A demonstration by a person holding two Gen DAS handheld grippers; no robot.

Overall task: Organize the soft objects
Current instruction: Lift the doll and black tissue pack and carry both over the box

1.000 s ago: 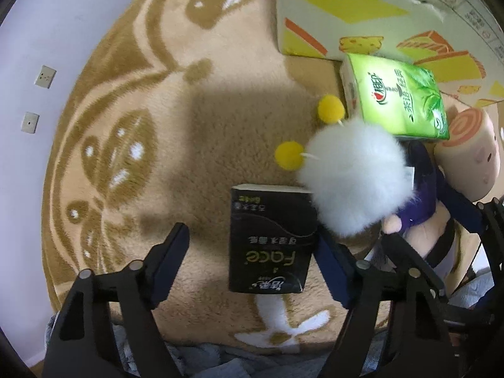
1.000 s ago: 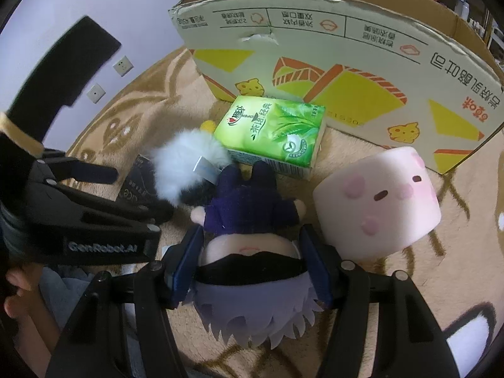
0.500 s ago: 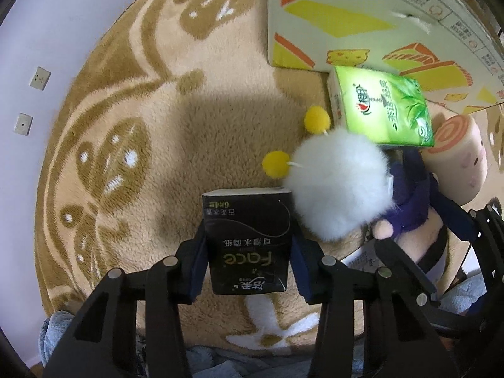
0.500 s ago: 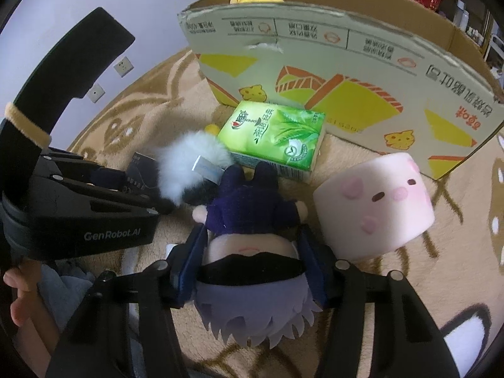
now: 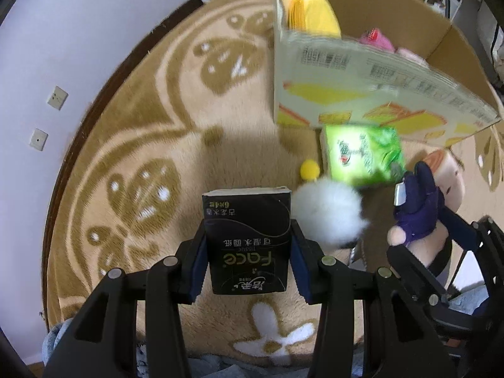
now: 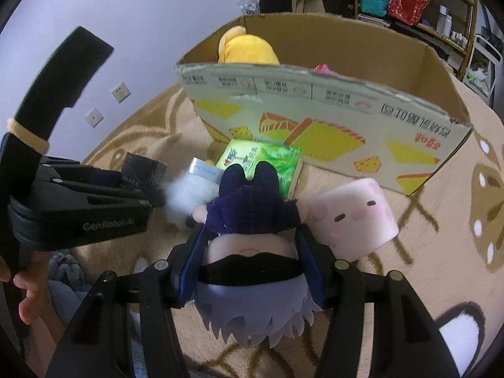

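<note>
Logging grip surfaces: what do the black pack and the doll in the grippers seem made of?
Black pack: glossy plastic film, judging by its sheen and soft edges; probably tissues. Doll: plush fabric, dark cloth body, felt-like lilac hair.

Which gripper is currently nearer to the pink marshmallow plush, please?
Right. The right gripper, shut on the doll, sits beside the pink marshmallow plush; the left gripper holds the black tissue pack farther off.

Black tissue pack [image 5: 247, 239] with gold letters. Green tissue pack [image 6: 263, 165] with leaf pictures. White fluffy ball [image 5: 327, 212]. Doll [image 6: 252, 230] in dark purple, pale purple hair. Pink marshmallow toy [image 6: 352, 217]. Tan rug [image 5: 151, 163], cream swirls.
</note>
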